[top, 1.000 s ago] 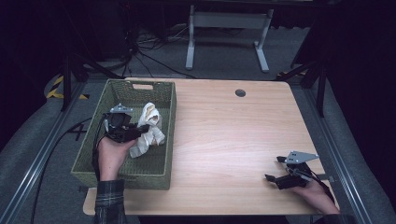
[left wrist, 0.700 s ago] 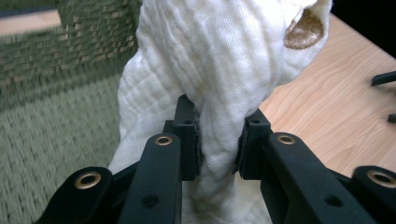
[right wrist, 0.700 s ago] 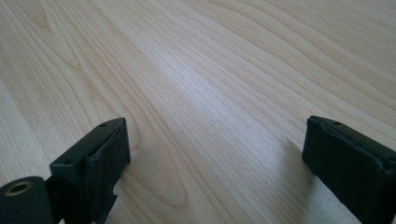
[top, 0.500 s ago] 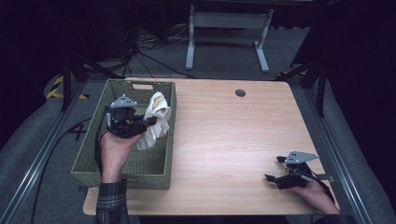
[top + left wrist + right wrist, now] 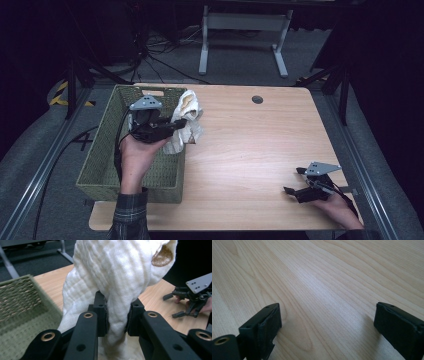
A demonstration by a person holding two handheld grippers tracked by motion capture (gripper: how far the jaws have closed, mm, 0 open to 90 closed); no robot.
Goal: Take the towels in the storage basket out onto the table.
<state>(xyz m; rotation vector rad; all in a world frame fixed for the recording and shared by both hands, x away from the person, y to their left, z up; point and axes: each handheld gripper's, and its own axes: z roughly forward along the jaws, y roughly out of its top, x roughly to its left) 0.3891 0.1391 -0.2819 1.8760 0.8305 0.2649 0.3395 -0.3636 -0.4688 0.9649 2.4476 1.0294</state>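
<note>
With its jaws clamped narrow on a bunched fold of fabric, the left gripper holds a cream-white knitted cloth with a tan patch above the right-hand rim of the green woven rectangular basket, so the cloth hangs partly over the basket wall and partly over the light wooden table. From the left gripper view the pads press the cloth from both sides, with its bulk rising above them. The step in hand looks like lifting the cloth out of the basket toward the open tabletop. Near the table's front right corner the right gripper rests low with its jaws spread wide and nothing between them. Next, the cloth's trailing end probably has to clear the rim before being carried sideways and laid down.
</note>
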